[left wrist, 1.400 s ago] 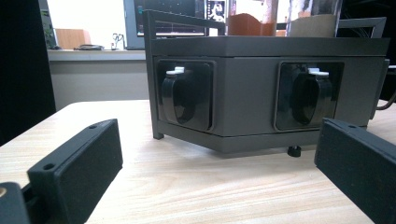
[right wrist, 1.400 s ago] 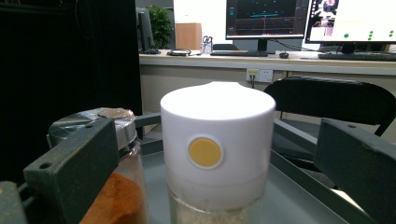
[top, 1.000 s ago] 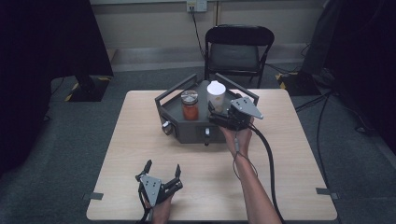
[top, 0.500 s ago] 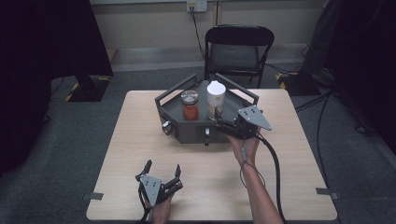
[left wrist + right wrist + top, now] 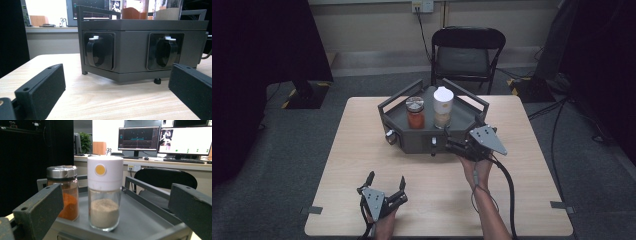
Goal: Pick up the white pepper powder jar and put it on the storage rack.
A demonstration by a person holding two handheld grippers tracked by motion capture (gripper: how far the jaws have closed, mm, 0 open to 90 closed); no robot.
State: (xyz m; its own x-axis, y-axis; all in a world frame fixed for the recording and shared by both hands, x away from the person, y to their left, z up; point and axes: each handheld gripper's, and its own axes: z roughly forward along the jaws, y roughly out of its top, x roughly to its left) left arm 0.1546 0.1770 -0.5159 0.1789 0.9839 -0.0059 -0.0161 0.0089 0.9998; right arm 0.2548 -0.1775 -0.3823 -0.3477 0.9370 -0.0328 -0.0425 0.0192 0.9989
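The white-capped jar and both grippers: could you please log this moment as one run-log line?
right gripper: open, facing white-capped jar | jar: upright on grey tray, beside orange spice jar | left gripper: open, on table

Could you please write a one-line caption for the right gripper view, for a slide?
Open right claw facing a white-capped jar of pale powder, beside an orange spice jar, on a grey tray.
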